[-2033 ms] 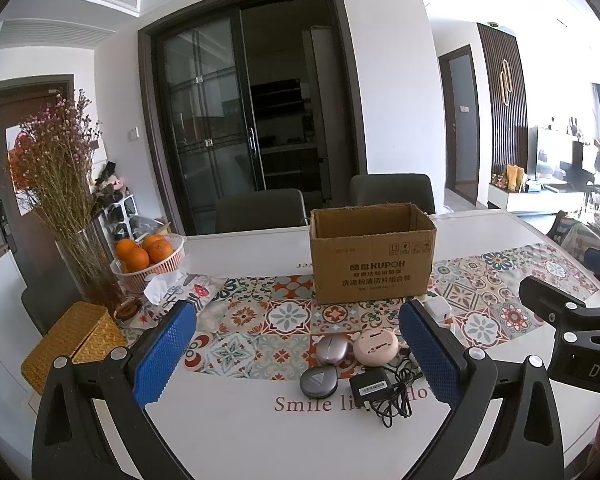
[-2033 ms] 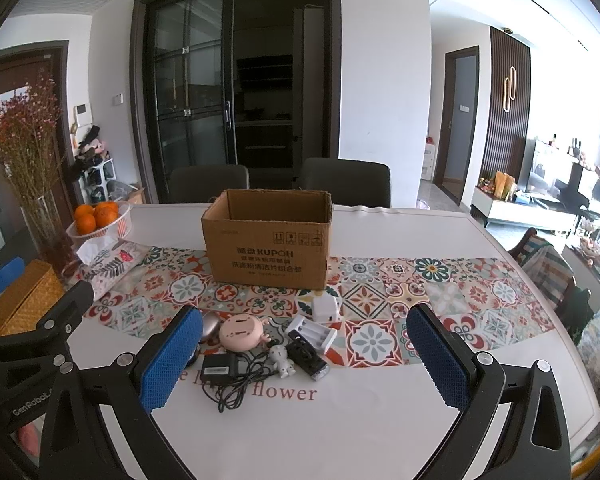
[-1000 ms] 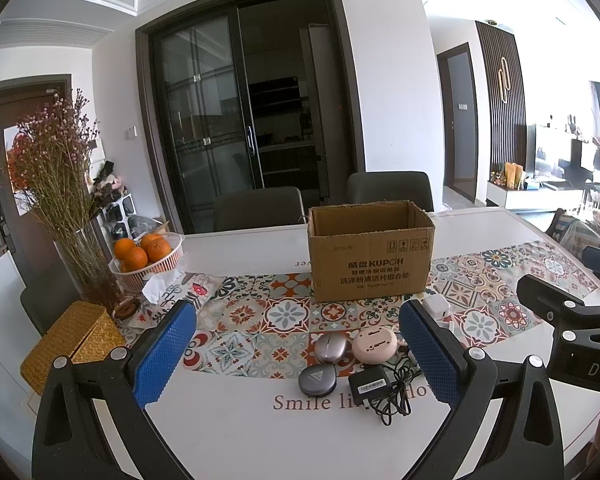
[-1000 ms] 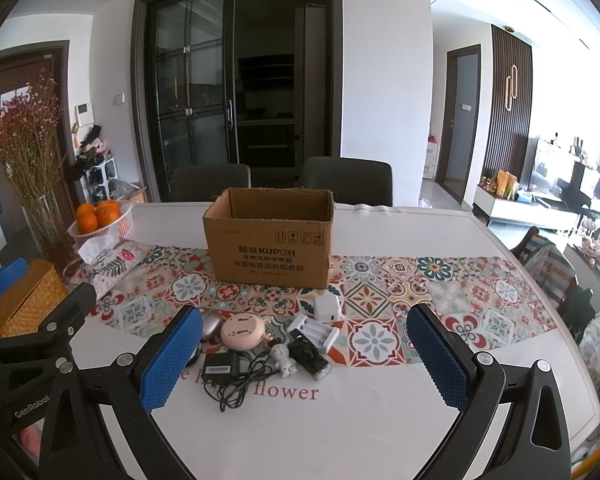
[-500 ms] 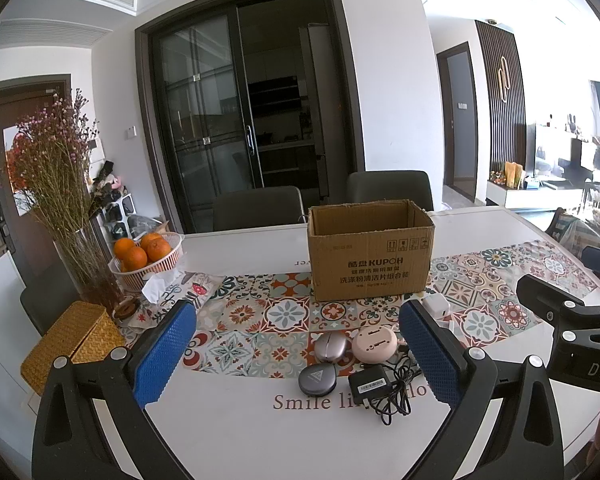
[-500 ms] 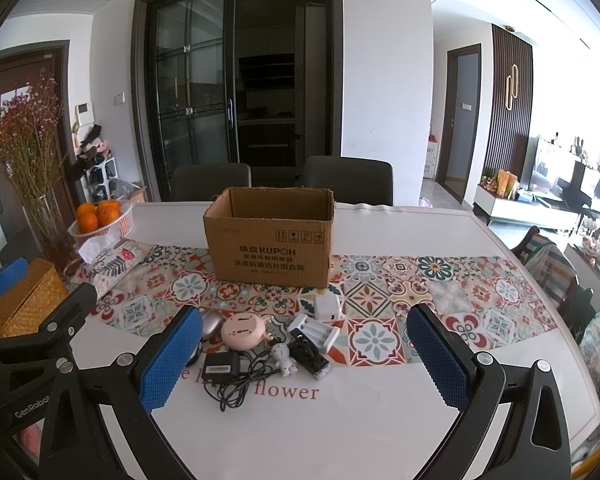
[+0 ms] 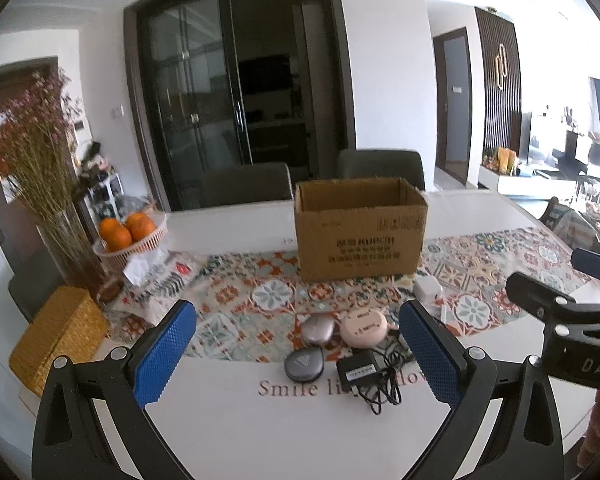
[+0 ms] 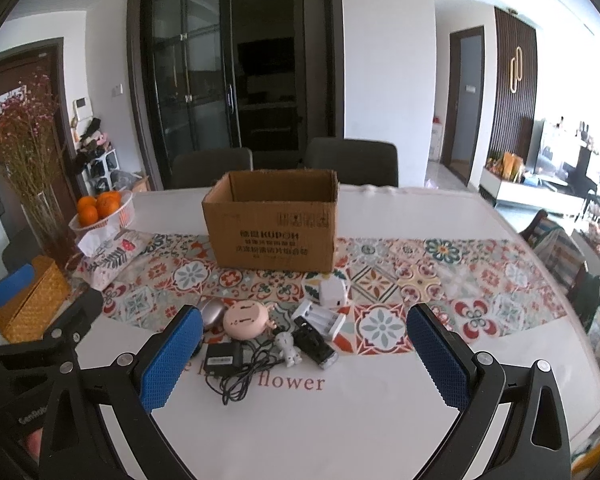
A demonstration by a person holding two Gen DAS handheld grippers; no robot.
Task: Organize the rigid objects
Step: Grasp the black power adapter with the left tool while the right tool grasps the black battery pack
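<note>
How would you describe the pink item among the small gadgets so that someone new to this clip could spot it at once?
Start at the open cardboard box on the patterned table runner, then look at the cluster of small items in front of it. The pink round case lies at the runner's near edge, between a silver-grey oval case and a white battery holder. It is the only pink item.

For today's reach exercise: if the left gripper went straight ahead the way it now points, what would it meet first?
Probably the dark grey oval case, at the cluster's near edge between the open fingers of the left gripper; depth is uncertain.
</note>
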